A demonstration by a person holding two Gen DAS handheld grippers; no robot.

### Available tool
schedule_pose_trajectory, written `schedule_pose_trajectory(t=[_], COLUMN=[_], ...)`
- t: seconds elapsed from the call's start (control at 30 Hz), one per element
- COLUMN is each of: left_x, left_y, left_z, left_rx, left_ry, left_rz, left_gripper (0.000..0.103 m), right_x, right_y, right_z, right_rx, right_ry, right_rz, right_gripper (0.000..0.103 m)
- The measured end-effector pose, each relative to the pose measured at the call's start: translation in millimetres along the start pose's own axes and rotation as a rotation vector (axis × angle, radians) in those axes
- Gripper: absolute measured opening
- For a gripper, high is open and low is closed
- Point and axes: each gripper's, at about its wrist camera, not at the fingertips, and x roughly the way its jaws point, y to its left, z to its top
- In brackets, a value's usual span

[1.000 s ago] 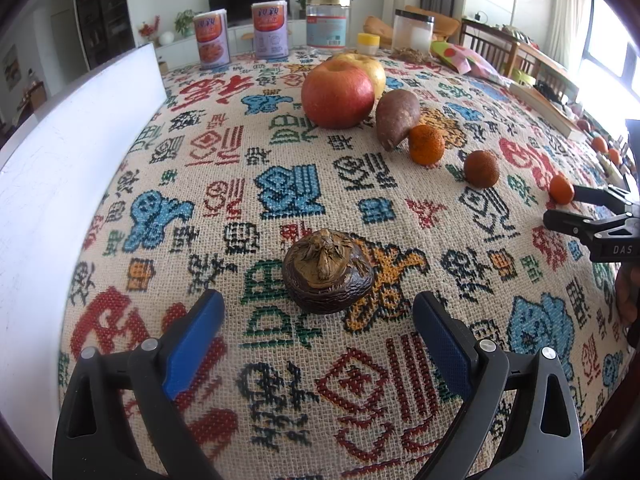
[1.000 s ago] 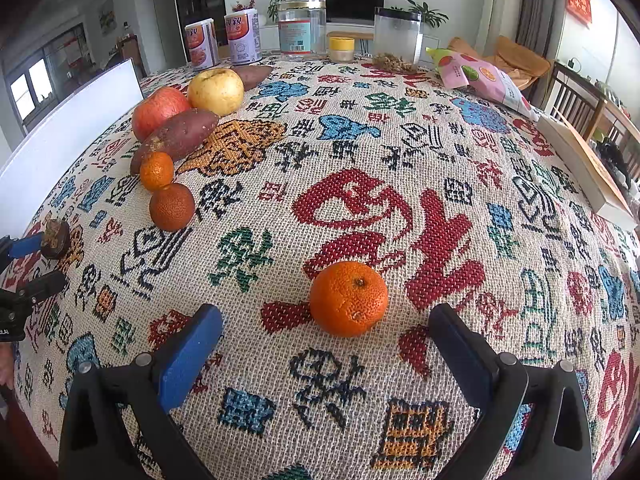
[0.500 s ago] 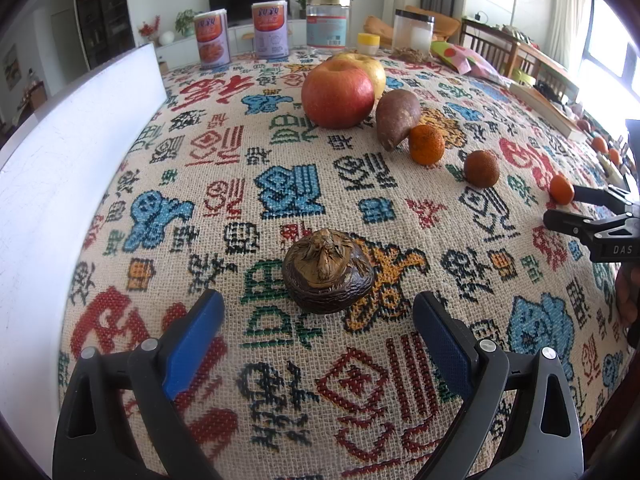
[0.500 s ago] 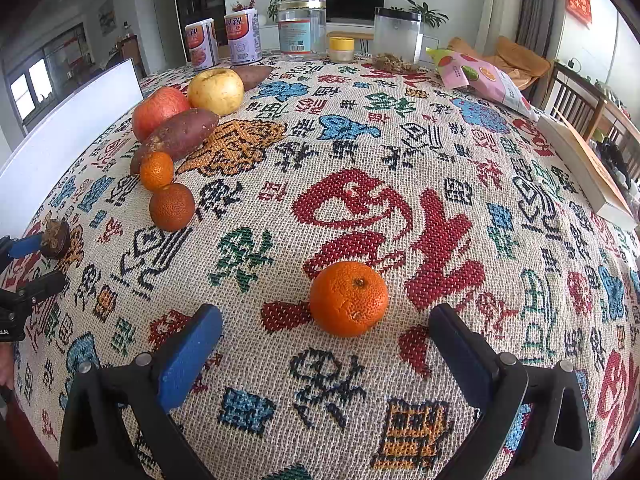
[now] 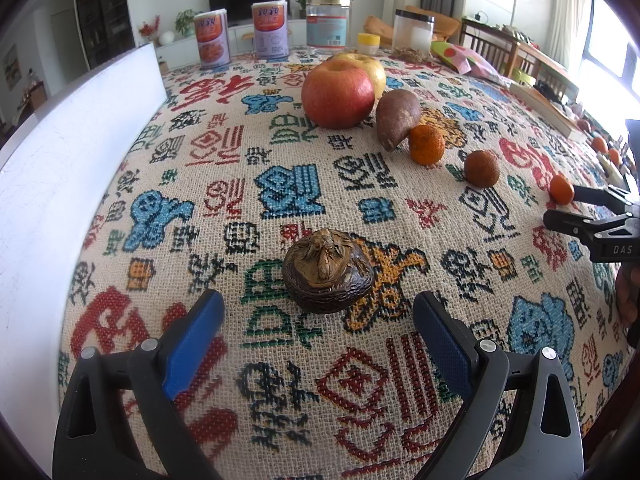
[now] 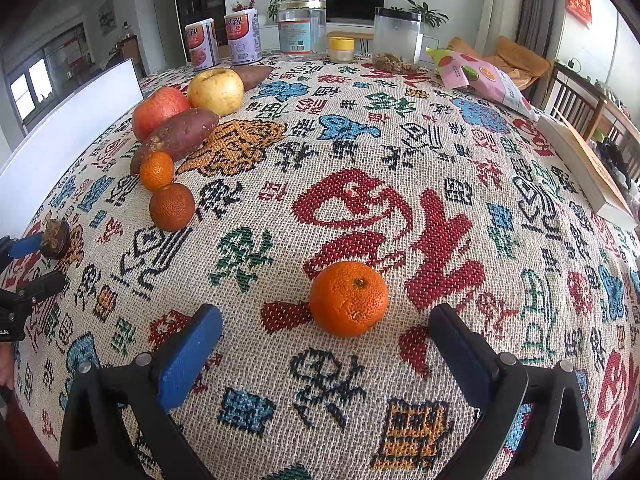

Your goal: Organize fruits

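Note:
My left gripper (image 5: 318,316) is open, its blue pads on either side of a dark brown mangosteen (image 5: 328,277) on the patterned tablecloth. My right gripper (image 6: 326,334) is open just behind a lone orange tangerine (image 6: 349,298). A row of produce runs across the table: a red apple (image 5: 338,93), a yellow apple (image 6: 216,91), a sweet potato (image 6: 176,138), a small tangerine (image 6: 156,170) and a darker tangerine (image 6: 172,206). A second sweet potato (image 6: 252,76) lies behind the yellow apple. The right gripper shows in the left wrist view (image 5: 576,208) beside the lone tangerine (image 5: 561,189).
A white board (image 5: 60,168) stands along the table's left side. Two cans (image 6: 222,42), two clear jars (image 6: 302,30), a small yellow-lidded jar (image 6: 341,49) and a snack bag (image 6: 484,78) stand at the far edge. A book (image 6: 584,168) lies at the right.

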Motion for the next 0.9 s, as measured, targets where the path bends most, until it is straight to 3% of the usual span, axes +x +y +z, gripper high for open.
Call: schedule_pose_trajectory(t=[0.9], left_x=[-1.3], left_y=[2.8], left_z=[-0.3], left_rx=[-0.008], left_ry=[0.0], left_rz=[-0.026], left_gripper=[0.097], right_x=[0.3], right_y=[0.1], right_z=[0.1], right_rx=[0.0], right_ry=[0.0], right_rz=[0.0], right_gripper=[0.103])
